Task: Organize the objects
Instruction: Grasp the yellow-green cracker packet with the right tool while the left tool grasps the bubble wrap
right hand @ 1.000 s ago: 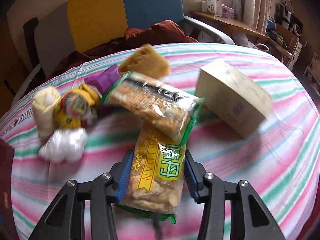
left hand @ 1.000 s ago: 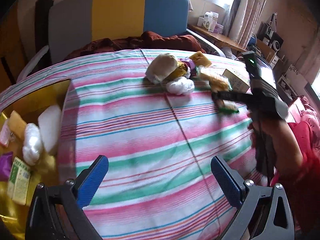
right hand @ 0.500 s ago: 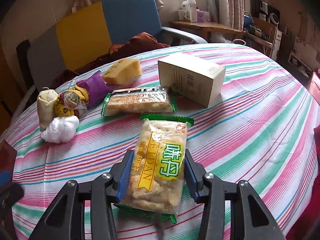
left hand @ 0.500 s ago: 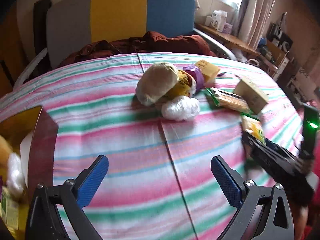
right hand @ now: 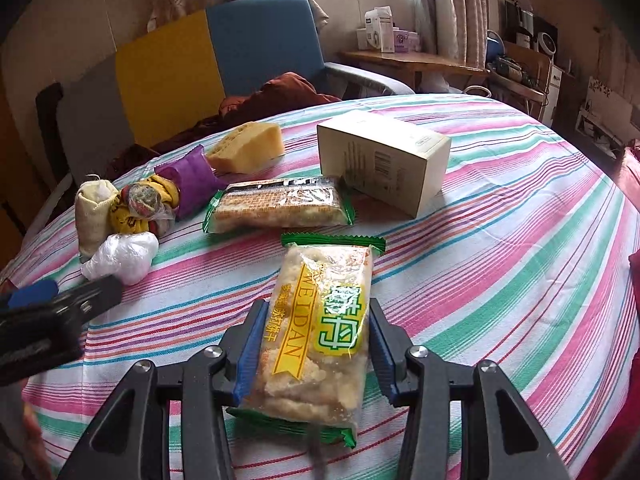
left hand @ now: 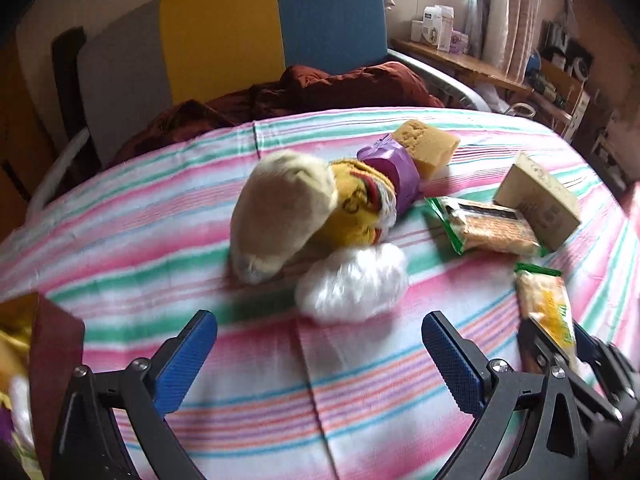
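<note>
My right gripper is shut on a green-edged cracker packet and holds it above the striped tablecloth; the packet also shows in the left wrist view. My left gripper is open and empty, just short of a white plastic bundle. Behind the bundle lie a beige pouch, a yellow bag, a purple packet and a yellow sponge. A second cracker packet and a cream box lie further right.
A brown box with items inside sits at the table's left edge. A chair with grey, yellow and blue panels and a dark red blanket stands behind the table. The left gripper shows at the left of the right wrist view.
My left gripper has moved forward and right toward the white bundle. My right gripper has pulled back toward me with the cracker packet held in it.
</note>
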`<control>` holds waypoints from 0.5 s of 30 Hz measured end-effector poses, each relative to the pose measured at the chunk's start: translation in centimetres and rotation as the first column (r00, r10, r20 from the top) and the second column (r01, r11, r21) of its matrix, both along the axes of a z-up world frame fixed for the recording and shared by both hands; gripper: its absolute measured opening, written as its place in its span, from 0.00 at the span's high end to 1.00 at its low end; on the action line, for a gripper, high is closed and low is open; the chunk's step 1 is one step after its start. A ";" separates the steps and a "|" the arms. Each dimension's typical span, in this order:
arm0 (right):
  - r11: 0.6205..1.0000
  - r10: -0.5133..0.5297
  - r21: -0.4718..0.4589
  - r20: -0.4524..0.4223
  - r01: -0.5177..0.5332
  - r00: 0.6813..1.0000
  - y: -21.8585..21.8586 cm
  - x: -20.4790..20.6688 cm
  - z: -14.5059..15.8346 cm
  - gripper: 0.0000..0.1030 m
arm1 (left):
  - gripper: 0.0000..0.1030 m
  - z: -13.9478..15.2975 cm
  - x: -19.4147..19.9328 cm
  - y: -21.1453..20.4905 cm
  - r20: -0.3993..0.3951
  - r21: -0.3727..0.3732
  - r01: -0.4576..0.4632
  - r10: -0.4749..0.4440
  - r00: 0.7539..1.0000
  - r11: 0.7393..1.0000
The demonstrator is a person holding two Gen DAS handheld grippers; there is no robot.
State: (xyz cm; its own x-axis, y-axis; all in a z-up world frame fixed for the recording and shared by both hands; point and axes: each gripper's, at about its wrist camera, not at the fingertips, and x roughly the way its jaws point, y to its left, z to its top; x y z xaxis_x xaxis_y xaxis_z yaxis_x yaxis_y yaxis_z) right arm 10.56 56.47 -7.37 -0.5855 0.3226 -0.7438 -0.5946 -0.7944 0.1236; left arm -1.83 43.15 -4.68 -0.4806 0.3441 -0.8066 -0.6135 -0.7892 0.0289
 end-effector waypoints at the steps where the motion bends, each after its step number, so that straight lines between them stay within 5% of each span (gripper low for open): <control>1: 1.000 0.000 -0.001 -0.003 0.000 1.000 0.0 0.1 0.0 0.53 | 0.00 -0.1 -0.2 0.4 0.000 -0.001 -0.002 0.002 1.000 1.000; 15: 1.000 -0.004 0.012 -0.012 0.004 1.000 0.0 0.1 0.0 0.53 | 0.07 -2.1 -1.8 2.4 0.030 0.037 -0.057 0.056 0.998 0.998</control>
